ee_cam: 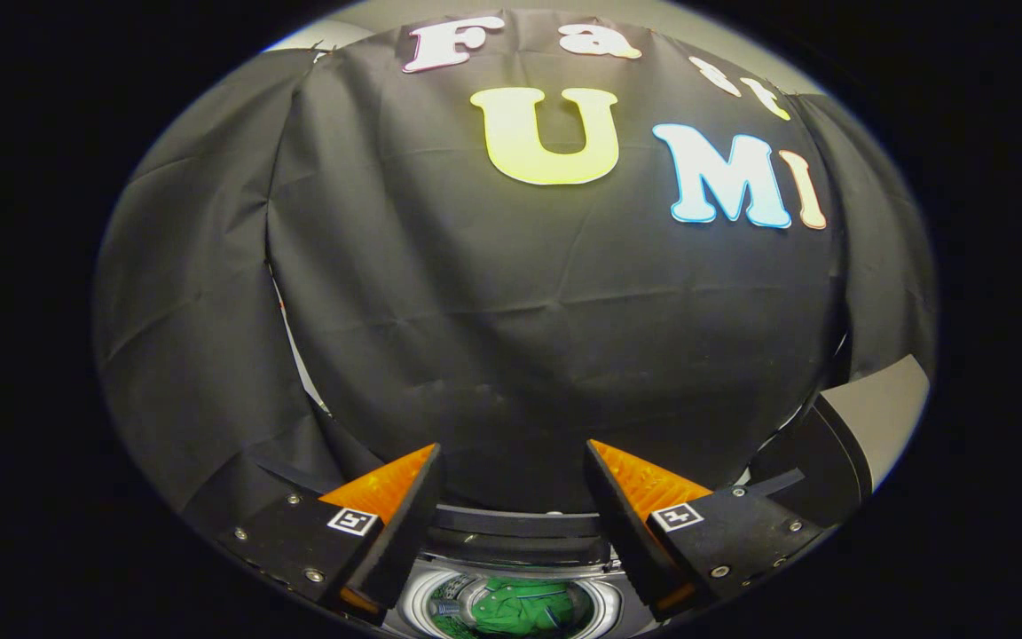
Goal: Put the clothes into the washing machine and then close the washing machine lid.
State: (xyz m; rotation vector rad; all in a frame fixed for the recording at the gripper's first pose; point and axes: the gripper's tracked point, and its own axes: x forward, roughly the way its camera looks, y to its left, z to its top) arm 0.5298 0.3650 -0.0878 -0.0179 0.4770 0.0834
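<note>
Gripper view, gripper (511,484) spread wide, empty — green clothes (524,608) below, inside washing machine (511,532) drum.

So the camera rides on the claw (511,461), pointed mostly level at the booth's black cloth wall (511,337), fairly close, with the washing machine (511,603) low down under its spread fingers.

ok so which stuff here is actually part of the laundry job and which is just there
Part of the job:
- green clothes, already lying inside the drum
- washing machine, its top opening below and between the fingers, lid not yet shut
- gripper, fingers open, holding nothing

Just there:
- black cloth wall beyond the fingers
- grey-and-black panel off to one side
</note>
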